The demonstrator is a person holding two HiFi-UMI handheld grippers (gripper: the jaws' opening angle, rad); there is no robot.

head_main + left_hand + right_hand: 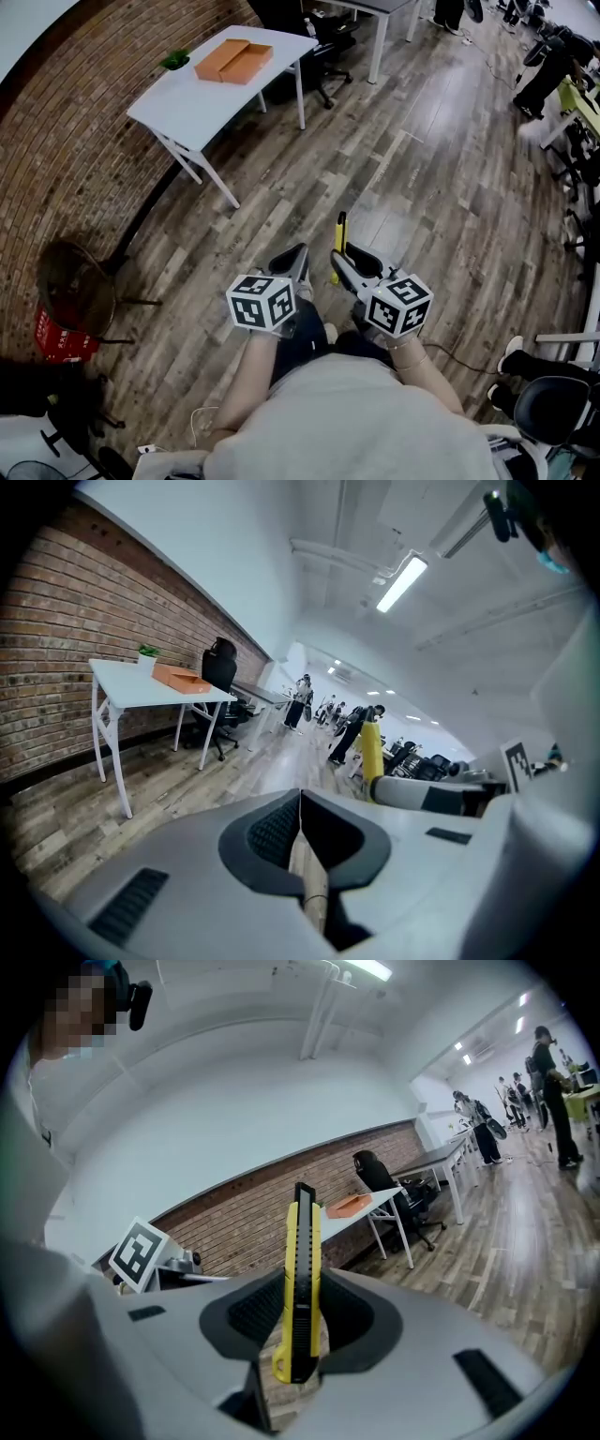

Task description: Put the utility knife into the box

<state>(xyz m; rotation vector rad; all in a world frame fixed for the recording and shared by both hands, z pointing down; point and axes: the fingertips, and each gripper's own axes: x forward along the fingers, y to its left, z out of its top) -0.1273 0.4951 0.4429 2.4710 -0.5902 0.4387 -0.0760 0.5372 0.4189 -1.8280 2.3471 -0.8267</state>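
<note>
A yellow and black utility knife [300,1288] stands upright between the pads of my right gripper [302,1312], which is shut on it. In the head view the utility knife [338,246] sticks forward from the right gripper [349,261], held in front of the person's body. My left gripper [298,265] is beside it, shut and empty; in its own view the left gripper [301,827] shows its pads meeting with nothing between them. The orange box [234,61] lies open on a white table [202,98] far ahead to the left, also the small orange box [352,1206] in the right gripper view.
A small green plant [174,60] sits on the table's far corner next to the brick wall [56,178]. Black office chairs [328,42] stand behind the table. A round wire chair [75,286] is at the left. Wooden floor lies between me and the table.
</note>
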